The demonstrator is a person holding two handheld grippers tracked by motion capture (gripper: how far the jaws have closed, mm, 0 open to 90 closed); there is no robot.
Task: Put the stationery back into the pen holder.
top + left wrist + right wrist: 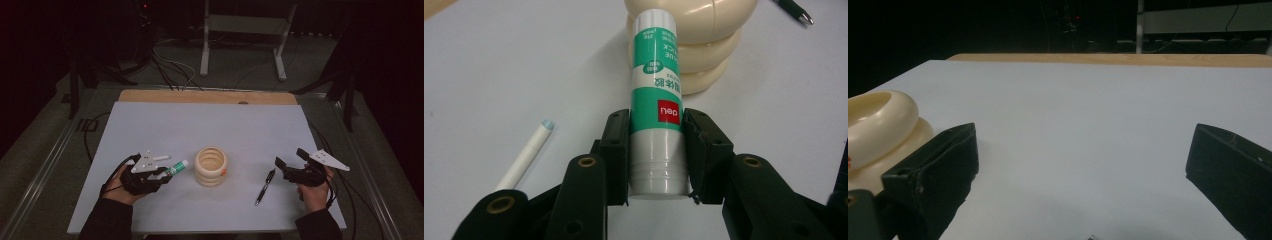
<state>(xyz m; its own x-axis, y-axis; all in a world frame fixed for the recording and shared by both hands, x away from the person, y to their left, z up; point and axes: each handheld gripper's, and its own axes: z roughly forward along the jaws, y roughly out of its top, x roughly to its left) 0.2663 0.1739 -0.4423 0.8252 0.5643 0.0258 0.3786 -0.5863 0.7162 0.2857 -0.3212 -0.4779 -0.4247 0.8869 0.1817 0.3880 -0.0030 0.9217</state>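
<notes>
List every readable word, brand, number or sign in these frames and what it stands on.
"deli": white letters on a red patch on the green-and-white glue stick clamped between the jaws of the left gripper.
"21g": small print near the stick's far end, only just legible.
"...UE ...TICK": partly cut off beside it.
Chinese characters on the white band: blurred, unreadable.
Cream ribbed ring-stack holder, black pen, thin white stick: no readable text.

ribbed cup mid-table, pen right; far half free.
</notes>
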